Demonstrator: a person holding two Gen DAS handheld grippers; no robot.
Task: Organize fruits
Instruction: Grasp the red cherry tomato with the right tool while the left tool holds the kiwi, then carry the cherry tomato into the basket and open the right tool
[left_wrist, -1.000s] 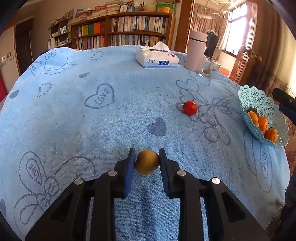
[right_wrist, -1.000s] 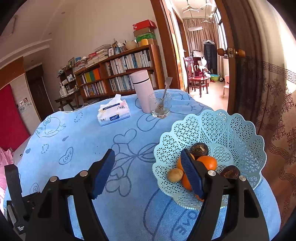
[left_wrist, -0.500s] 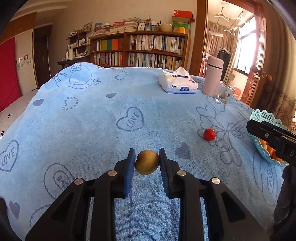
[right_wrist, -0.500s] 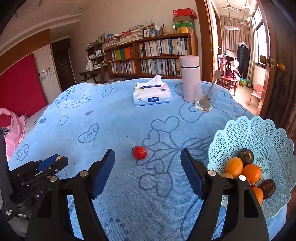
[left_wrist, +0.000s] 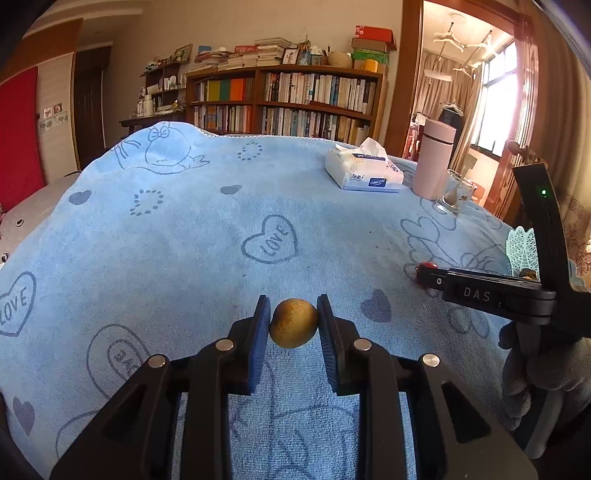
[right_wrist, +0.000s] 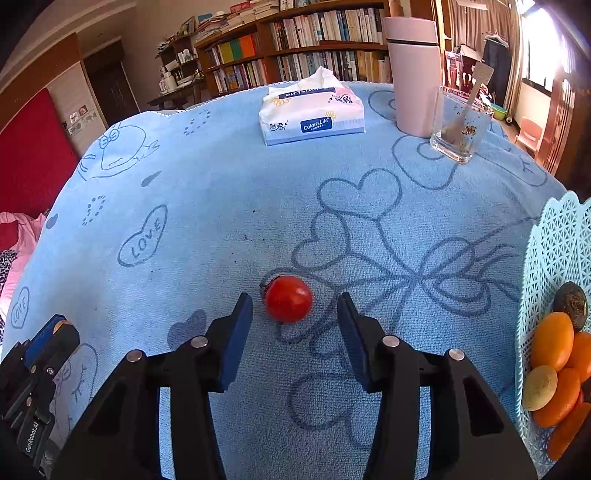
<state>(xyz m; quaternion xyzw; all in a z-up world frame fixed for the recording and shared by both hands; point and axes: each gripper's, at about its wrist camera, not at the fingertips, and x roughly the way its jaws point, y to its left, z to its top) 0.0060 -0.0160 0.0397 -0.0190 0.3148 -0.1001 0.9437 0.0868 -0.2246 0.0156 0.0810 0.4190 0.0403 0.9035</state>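
My left gripper (left_wrist: 293, 321) is shut on a small brown-yellow round fruit (left_wrist: 293, 323), held above the blue cloth. A red cherry tomato (right_wrist: 289, 298) lies on the cloth between the tips of my right gripper (right_wrist: 294, 306); its jaws are closing, and the pads stand apart from the tomato on both sides. In the left wrist view the right gripper's black body (left_wrist: 491, 293) reaches in from the right, with the tomato (left_wrist: 428, 265) just showing past its tip. The pale blue lattice basket (right_wrist: 550, 251) at the right edge holds oranges (right_wrist: 552, 341), a dark fruit and a brown one.
At the back of the table stand a tissue pack (right_wrist: 312, 114), a pink flask (right_wrist: 415, 74) and a glass with a spoon (right_wrist: 460, 125). A bookshelf (left_wrist: 284, 99) lines the far wall. The left gripper's body (right_wrist: 33, 376) shows low at the left of the right wrist view.
My right gripper swung left from over the basket, came down around the tomato, and its jaws narrowed. The left gripper tilted up a little, still holding the brown fruit.
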